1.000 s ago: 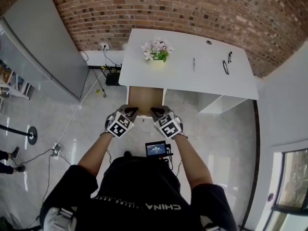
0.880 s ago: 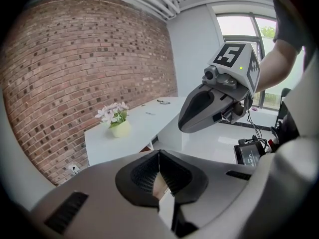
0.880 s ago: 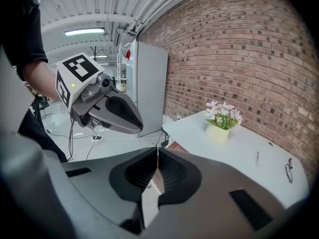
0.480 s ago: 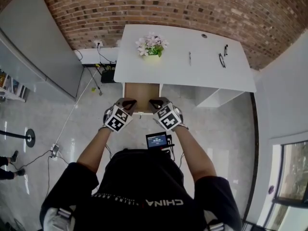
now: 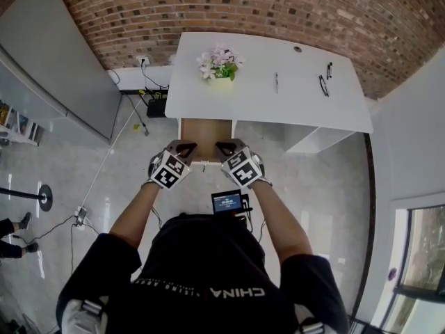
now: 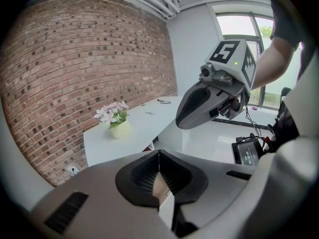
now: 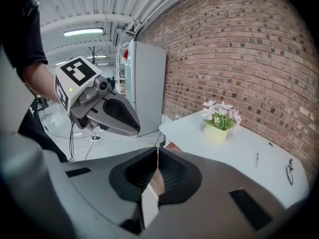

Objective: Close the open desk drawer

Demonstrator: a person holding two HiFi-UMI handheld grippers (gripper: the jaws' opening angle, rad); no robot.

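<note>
The open drawer (image 5: 206,132) sticks out from under the white desk (image 5: 278,106), its brown wooden inside showing. Both grippers sit side by side at its white front edge (image 5: 206,163). My left gripper (image 5: 186,148) is shut, jaw tips meeting, with nothing held; in its own view the left gripper (image 6: 159,153) points toward the desk. My right gripper (image 5: 224,147) is shut the same way, and in its own view the right gripper (image 7: 157,151) shows only a sliver of the drawer front behind the jaws. Whether the tips touch the drawer front I cannot tell.
A pot of pink flowers (image 5: 221,65), a pen (image 5: 276,83) and glasses (image 5: 323,85) lie on the desk. A brick wall (image 5: 278,12) runs behind it. A grey cabinet (image 5: 55,68) stands left, with cables (image 5: 132,127) on the floor. A small screen (image 5: 227,202) hangs at the person's waist.
The head view has shifted slightly. Both grippers stay shut at the drawer's front edge, and the drawer sticks out about as far as before.
</note>
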